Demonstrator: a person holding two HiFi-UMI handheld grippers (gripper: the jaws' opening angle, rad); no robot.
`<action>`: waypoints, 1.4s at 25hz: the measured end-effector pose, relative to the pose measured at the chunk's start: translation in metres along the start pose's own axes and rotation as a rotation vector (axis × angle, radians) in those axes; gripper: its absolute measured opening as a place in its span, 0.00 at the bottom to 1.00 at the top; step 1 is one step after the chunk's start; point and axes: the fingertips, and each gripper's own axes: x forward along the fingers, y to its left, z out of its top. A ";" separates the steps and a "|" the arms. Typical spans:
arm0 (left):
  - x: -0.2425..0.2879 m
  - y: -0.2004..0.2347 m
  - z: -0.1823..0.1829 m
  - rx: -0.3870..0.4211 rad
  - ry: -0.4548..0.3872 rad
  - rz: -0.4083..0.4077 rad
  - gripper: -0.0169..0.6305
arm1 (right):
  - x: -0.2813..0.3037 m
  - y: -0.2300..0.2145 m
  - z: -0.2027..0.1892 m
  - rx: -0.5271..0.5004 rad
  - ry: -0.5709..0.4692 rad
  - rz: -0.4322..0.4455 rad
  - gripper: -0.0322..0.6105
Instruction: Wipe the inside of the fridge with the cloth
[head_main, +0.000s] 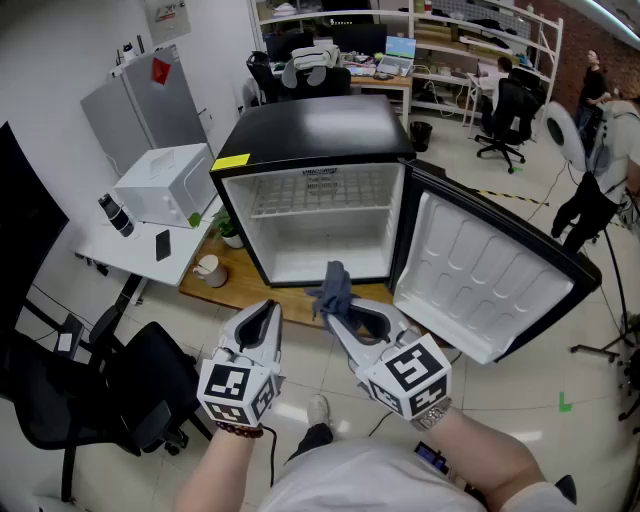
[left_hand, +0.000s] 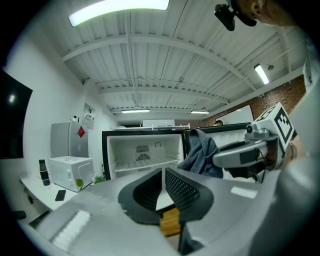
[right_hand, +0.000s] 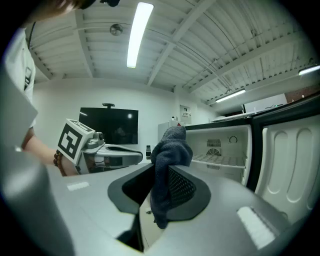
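Note:
A small black fridge (head_main: 310, 130) stands on a low wooden board with its door (head_main: 490, 275) swung wide to the right. Its white inside (head_main: 318, 235) holds one wire shelf (left_hand: 145, 161). A grey-blue cloth (head_main: 333, 289) sticks up from my right gripper (head_main: 345, 312), which is shut on it just in front of the fridge opening. In the right gripper view the cloth (right_hand: 167, 165) is bunched between the jaws and droops below them. My left gripper (head_main: 262, 318) hovers beside it to the left, shut with nothing in it. The left gripper view shows the cloth (left_hand: 202, 156) and the fridge (left_hand: 145, 150) ahead.
A white microwave (head_main: 165, 185) and a phone (head_main: 162, 244) lie on a white table (head_main: 130, 255) at the left. A white cup (head_main: 208, 269) and a small plant (head_main: 228, 228) stand on the board by the fridge. A black office chair (head_main: 95, 390) is at lower left. People sit at desks behind.

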 end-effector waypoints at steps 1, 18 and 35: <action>0.004 0.012 -0.001 -0.002 0.001 0.012 0.06 | 0.011 -0.002 0.001 -0.002 -0.001 0.005 0.18; 0.107 0.181 -0.007 -0.012 0.022 0.068 0.20 | 0.214 -0.051 0.019 -0.016 0.020 0.054 0.18; 0.156 0.227 -0.002 0.028 0.025 0.016 0.21 | 0.314 -0.072 0.040 -0.067 -0.025 0.071 0.18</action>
